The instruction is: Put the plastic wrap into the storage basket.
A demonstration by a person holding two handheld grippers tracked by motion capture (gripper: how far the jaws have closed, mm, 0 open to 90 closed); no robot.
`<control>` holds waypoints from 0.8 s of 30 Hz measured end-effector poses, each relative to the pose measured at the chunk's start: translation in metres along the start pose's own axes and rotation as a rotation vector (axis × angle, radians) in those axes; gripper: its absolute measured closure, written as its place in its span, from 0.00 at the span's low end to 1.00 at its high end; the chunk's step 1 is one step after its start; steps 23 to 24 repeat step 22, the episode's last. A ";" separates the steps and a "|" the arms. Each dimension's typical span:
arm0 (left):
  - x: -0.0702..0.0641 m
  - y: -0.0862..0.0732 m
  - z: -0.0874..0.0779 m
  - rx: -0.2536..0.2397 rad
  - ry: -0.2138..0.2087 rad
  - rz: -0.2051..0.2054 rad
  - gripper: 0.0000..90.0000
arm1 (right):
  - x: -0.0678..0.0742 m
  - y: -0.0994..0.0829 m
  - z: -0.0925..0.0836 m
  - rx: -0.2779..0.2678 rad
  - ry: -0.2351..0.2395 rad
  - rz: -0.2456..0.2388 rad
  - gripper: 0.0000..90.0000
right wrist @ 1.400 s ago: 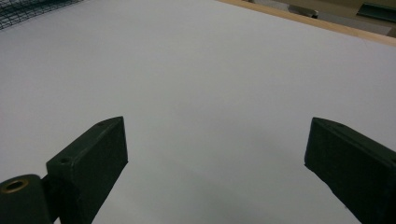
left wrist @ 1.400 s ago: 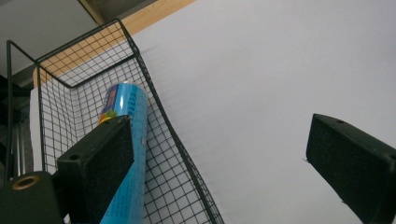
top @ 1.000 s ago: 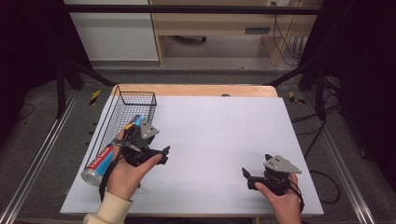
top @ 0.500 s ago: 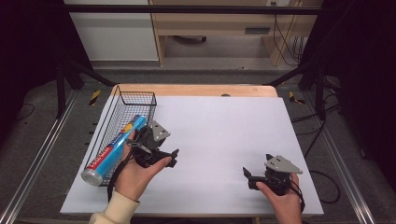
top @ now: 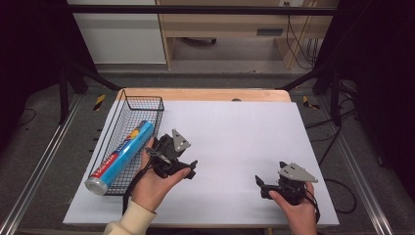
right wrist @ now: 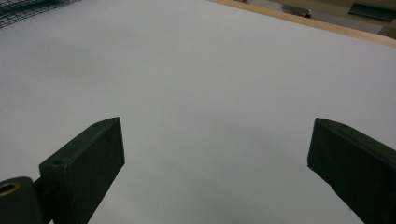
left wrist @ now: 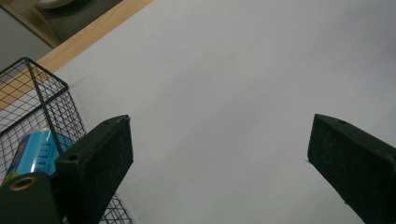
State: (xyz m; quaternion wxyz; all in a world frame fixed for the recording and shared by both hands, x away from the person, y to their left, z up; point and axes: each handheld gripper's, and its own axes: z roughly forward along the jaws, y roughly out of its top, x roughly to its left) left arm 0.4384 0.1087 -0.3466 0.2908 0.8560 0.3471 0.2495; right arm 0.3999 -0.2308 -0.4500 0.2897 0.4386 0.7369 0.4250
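A blue roll with a red label (top: 122, 154) lies lengthwise in the black wire basket (top: 142, 105) at the table's left, its silver end sticking out toward the front. My left gripper (top: 190, 170) hovers just right of the basket, open, with nothing between its jaws. In the left gripper view the roll (left wrist: 32, 151) shows through the basket mesh (left wrist: 42, 88) at the left, behind the open gripper (left wrist: 219, 135). My right gripper (top: 261, 186) rests near the front right of the table, open and empty; the right gripper view has it (right wrist: 215, 140) over bare white surface.
The white table top (top: 235, 132) stretches between the two grippers, with a wooden strip (top: 210, 94) along the far edge. Metal rails run along the floor on both sides. A wooden shelf unit (top: 225, 29) stands beyond the table.
My left gripper has drawn away to the right from the blue roll, which now lies free in the basket. The right gripper has stayed put.
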 end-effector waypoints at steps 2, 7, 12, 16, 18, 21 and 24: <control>-0.002 -0.001 0.004 0.000 -0.006 0.000 0.08 | 0.000 0.000 0.000 0.002 0.001 0.000 0.05; -0.007 -0.007 0.018 -0.008 -0.030 -0.001 0.07 | -0.001 0.000 0.000 0.001 -0.003 -0.001 0.05; -0.012 -0.018 0.041 -0.011 -0.084 -0.033 0.07 | -0.002 -0.001 0.000 0.006 -0.012 -0.009 0.05; -0.016 -0.029 0.063 -0.019 -0.127 -0.054 0.07 | -0.003 -0.002 0.001 0.012 -0.024 -0.011 0.05; -0.016 -0.034 0.069 -0.041 -0.136 -0.052 0.07 | -0.003 -0.001 0.000 0.007 -0.029 -0.014 0.04; -0.014 -0.044 0.073 -0.091 -0.146 -0.059 0.07 | -0.003 -0.002 0.002 0.008 -0.044 -0.025 0.04; -0.013 -0.048 0.074 -0.106 -0.156 -0.062 0.07 | -0.002 -0.002 0.003 0.010 -0.046 -0.021 0.04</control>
